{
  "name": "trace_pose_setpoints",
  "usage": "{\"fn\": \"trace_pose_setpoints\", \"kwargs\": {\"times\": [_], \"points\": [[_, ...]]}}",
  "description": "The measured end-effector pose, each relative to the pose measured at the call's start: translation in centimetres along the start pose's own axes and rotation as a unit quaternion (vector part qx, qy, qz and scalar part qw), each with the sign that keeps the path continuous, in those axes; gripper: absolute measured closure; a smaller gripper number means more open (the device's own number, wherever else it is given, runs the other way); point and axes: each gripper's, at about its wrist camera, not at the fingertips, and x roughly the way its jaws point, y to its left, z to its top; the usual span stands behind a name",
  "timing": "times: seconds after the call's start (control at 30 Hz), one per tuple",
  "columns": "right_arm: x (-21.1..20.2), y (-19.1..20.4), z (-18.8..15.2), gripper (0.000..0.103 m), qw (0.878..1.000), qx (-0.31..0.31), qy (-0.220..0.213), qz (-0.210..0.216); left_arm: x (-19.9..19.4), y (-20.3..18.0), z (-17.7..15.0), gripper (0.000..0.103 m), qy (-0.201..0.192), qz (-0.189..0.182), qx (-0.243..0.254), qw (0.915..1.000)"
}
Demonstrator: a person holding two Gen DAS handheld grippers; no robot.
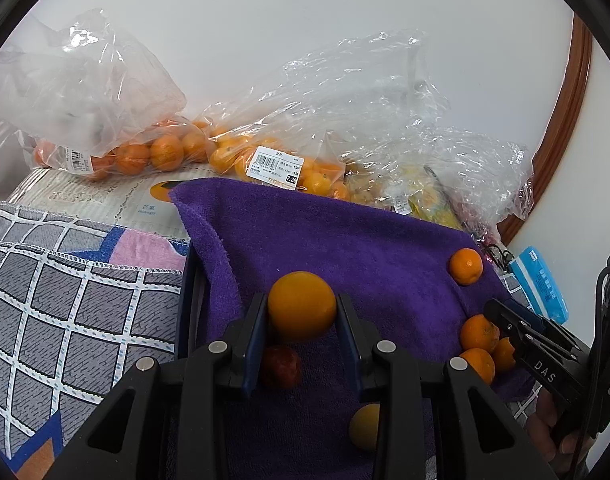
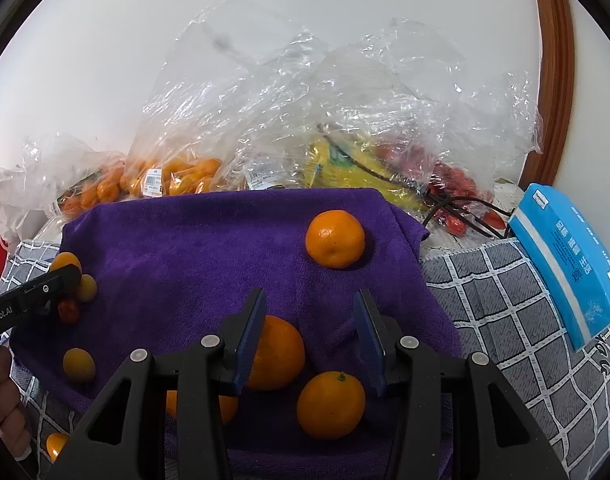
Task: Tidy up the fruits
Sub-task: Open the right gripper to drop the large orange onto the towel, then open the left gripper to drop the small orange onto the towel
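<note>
Tangerines point(image 1: 167, 152) in clear bags point(image 1: 85, 92)

- Illumination is bright, even and diffuse in both views; the white wall point(image 1: 305, 40) reads as uniformly lit.
- Shadows are soft: a faint one lies under the lone orange point(image 2: 335, 239) on the purple towel point(image 2: 185, 248).
- Specular glare marks the crinkled clear plastic bags point(image 2: 285, 92).
- Fisheye distortion bends the brown wooden frame point(image 1: 565, 132) into an arc; black vignette fills the corners.
- The near gripper bodies appear dark, with little surface detail.
- Focus is sharp centrally; the barcode label point(image 1: 275, 168) is only partly legible.
</note>
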Motion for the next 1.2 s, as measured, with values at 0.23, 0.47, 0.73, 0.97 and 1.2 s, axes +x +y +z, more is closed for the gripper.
{"fn": "trace_pose_setpoints", "kwargs": {"times": [0.23,0.47,0.73,0.97,1.2], "points": [[-0.3,0.4,-0.1,0.055,1.000,-0.010,-0.006,0.004,-0.1,0.0,-0.1,0.071,-0.001,-0.006,0.001,1.0000],[-0.8,0.8,-0.1,0.055,1.000,-0.012,-0.014,0.018,-0.5,-0.1,-0.2,0.070,-0.006,-0.019,0.002,0.9998],[-1.3,1.1,-0.1,0.054,0.999,-0.016,-0.022,0.022,-1.2,0.0,-0.1,0.063,-0.017,-0.028,-0.002,0.9994],[-2.3,1.4,0.0,0.054,0.999,-0.017,-0.037,0.022,-1.9,-0.1,-0.1,0.062,-0.028,-0.037,-0.002,0.9989],[-3.3,1.9,0.0,0.054,0.998,-0.021,-0.056,0.020,-2.3,-0.8,-0.4,0.062,-0.036,-0.032,0.011,0.9988]]}}
